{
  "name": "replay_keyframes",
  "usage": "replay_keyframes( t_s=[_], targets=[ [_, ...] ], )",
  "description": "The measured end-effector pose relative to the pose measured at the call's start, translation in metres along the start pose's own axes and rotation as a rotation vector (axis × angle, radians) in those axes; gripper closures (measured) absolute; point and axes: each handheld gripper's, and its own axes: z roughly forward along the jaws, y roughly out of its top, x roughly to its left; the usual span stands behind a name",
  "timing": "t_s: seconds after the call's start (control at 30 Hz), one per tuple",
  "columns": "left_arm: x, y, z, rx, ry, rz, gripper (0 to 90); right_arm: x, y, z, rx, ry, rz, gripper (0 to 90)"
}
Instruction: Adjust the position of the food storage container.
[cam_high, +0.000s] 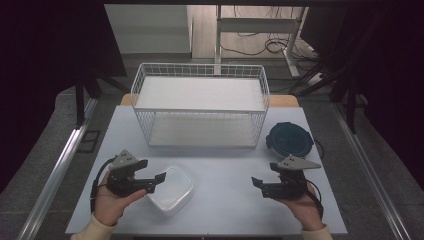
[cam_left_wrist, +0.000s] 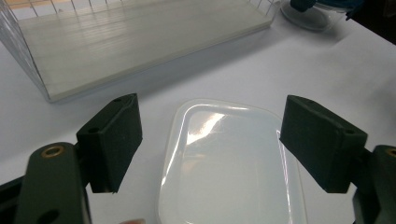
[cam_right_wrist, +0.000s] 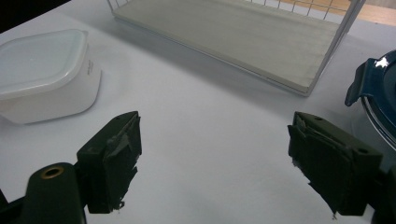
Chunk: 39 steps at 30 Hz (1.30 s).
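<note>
Translucent lidded box (cam_high: 172, 189), dark-lidded round container (cam_high: 289, 140)

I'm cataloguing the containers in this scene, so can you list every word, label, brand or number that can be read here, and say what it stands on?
No text can be read.
White container: a small dark mark on its side wall, too small and blurred to read.
Dark blue round container: no label or lettering shows.
White wire rack: no lettering shows.

Dim, bluish light; glare on translucent container (cam_left_wrist: 233, 163) lid; dark surroundings; focus slightly soft.
</note>
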Motion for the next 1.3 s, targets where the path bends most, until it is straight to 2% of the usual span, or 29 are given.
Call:
replay_keyframes(
  t_s=[0.2,0.53,0.67,0.93,1.13,1.23,1.27,1.3],
  targets=[
    [-0.002,-0.002,0.004,0.027,-0.009,0.011,20.8,0.001,0.0,-0.001,0.004,-0.003,-0.007,17.8],
    [-0.003,-0.004,0.003,0.037,-0.012,0.012,20.3,0.0,-0.001,0.001,0.02,-0.003,-0.001,21.6],
    [-0.001,-0.006,0.003,0.026,-0.003,0.01,20.3,0.0,-0.001,0.001,0.01,-0.013,0.0,27.5],
    [-0.001,-0.006,0.005,0.038,-0.005,0.016,20.0,-0.002,0.0,0.004,0.047,0.006,0.002,32.3],
    [-0.002,-0.007,0.006,0.051,-0.025,0.024,19.8,-0.014,0.01,0.0,0.056,-0.025,0.039,36.9],
    [-0.001,-0.008,0.006,0.053,-0.025,0.023,19.8,-0.019,0.016,0.0,0.065,-0.039,0.036,38.9],
    [0.0,-0.008,0.005,0.052,-0.028,0.021,19.8,-0.027,0.023,-0.002,0.076,-0.076,0.032,42.6],
    [-0.001,-0.008,0.005,0.052,-0.03,0.021,19.8,-0.031,0.025,-0.002,0.081,-0.081,0.034,43.9]
  ],
)
